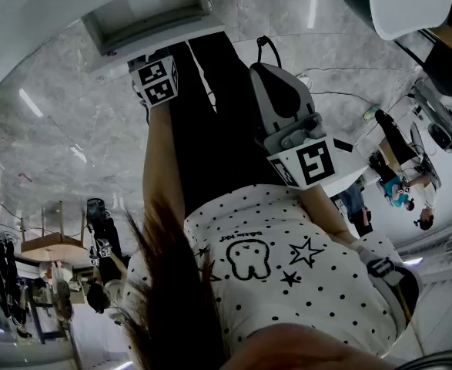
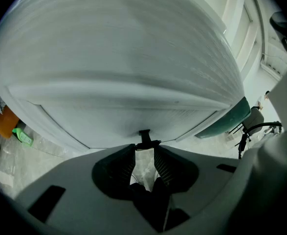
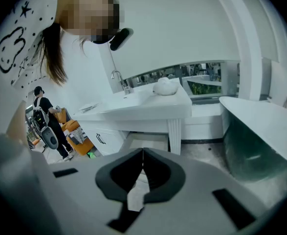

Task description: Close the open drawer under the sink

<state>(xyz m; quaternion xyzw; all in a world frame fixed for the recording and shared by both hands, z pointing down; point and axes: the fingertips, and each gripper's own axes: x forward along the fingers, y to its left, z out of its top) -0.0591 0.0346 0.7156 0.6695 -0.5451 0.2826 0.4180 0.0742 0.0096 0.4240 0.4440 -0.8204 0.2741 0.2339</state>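
Grey floor (image 3: 202,153) between sink counter (image 3: 148,109), bathtub (image 3: 260,114) rim

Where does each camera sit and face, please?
Left gripper view: on the left gripper, facing a close white curved wall; its open fingers show.
Right gripper view: on the right gripper, facing the sink counter; shirt, hair show.
Head view: on the head, facing down at the floor; shirt, both grippers show.
These last two share the shirt.

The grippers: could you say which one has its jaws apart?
The left gripper: a gap shows between its dark ribbed jaws; the right gripper's meet at the tips.
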